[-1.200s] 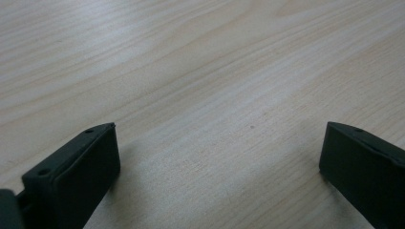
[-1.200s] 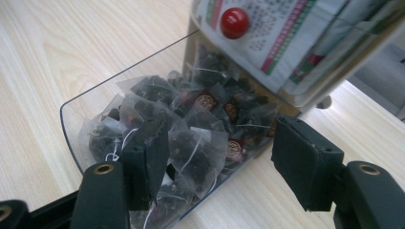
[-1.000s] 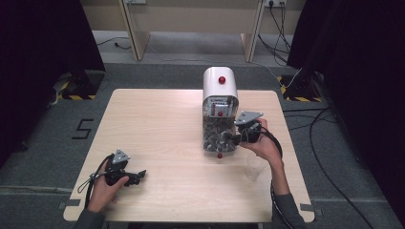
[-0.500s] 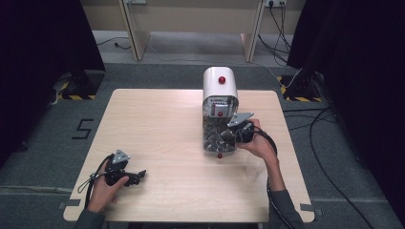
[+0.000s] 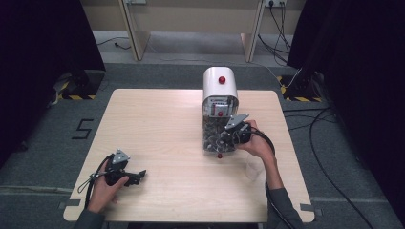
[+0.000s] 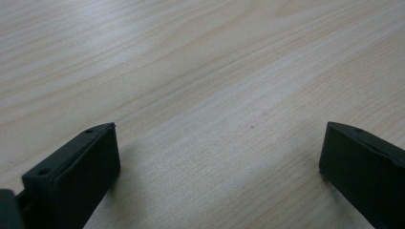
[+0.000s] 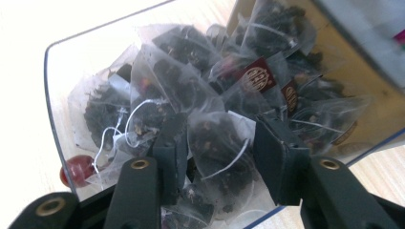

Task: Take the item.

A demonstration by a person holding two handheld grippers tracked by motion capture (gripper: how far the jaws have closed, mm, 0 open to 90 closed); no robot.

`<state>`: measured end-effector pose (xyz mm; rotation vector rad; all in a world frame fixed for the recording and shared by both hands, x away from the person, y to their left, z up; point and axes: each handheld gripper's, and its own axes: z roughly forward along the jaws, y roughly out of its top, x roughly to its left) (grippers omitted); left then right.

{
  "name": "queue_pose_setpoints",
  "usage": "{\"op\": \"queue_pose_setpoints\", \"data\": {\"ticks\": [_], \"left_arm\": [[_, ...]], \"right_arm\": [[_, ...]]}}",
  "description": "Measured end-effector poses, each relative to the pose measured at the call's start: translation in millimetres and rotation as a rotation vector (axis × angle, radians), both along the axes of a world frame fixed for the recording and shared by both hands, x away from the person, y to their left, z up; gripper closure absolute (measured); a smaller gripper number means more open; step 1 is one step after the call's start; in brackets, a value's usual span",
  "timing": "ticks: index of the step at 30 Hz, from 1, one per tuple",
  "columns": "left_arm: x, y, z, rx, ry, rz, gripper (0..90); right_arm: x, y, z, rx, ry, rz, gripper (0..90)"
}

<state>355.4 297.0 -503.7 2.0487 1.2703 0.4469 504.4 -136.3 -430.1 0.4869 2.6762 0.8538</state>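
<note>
We reach our right gripper into the clear tray at the front of the white dispenser, mid-table. Its jaws have just been closing around one tea bag, not yet clearly pressing it. Our left gripper rests near the table's front-left corner, jaws wide apart.

One tea-bag dispenser stood on table; many tea bags in its tray, uncountable; two red knobs on dispenser.
</note>
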Motion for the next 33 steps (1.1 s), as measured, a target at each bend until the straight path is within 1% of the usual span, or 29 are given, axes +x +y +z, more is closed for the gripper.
{"op": "queue_pose_setpoints", "data": {"ticks": [2,3,7,11,13,16,20,22,24,27,28,31,33], "left_arm": [[0.0,0.0,0.1,0.001,0.001,0.0,0.0],[0.0,0.0,0.0,0.0,0.0,0.0,0.0],[0.0,0.0,0.1,0.002,0.001,0.0,0.0],[-0.1,0.0,0.1,0.002,0.001,0.001,0.0],[-0.1,0.0,0.1,0.001,0.001,0.0,0.0],[0.0,0.0,0.0,0.0,0.0,0.0,0.0],[0.0,0.0,0.0,0.0,0.0,0.0,0.0],[-0.1,0.0,0.1,0.002,0.001,0.0,0.0],[-0.1,0.0,0.1,0.002,0.001,0.0,0.0],[-0.1,0.0,0.1,0.002,0.001,0.0,0.0],[-0.1,0.0,0.2,0.002,0.001,0.0,0.0],[0.0,0.0,0.1,0.001,0.001,0.0,0.0],[0.0,0.0,0.1,0.001,0.001,0.0,0.0]], "right_arm": [[1.0,-0.5,-1.7,-0.009,0.002,0.005,62.1],[1.2,-0.8,-2.4,-0.009,0.007,0.003,64.7],[1.4,-2.4,-1.9,-0.007,0.002,0.004,72.5],[0.3,-2.2,-1.0,-0.009,0.002,0.013,75.4],[-0.2,-2.6,-0.4,0.0,0.003,0.019,76.0],[-0.1,-5.0,3.0,0.021,-0.006,0.001,77.2],[-2.4,-8.3,11.1,0.063,-0.027,-0.002,77.9],[-4.4,-9.6,15.8,0.073,-0.041,-0.013,78.3],[-6.5,-10.6,20.0,0.079,-0.054,-0.011,78.8],[-9.2,-12.9,26.7,0.11,-0.066,-0.022,79.2],[-9.6,-14.6,29.1,0.116,-0.081,-0.025,79.2],[-10.7,-19.4,33.6,0.142,-0.088,-0.037,79.3],[-11.8,-22.5,36.7,0.147,-0.097,-0.043,79.4]]}}
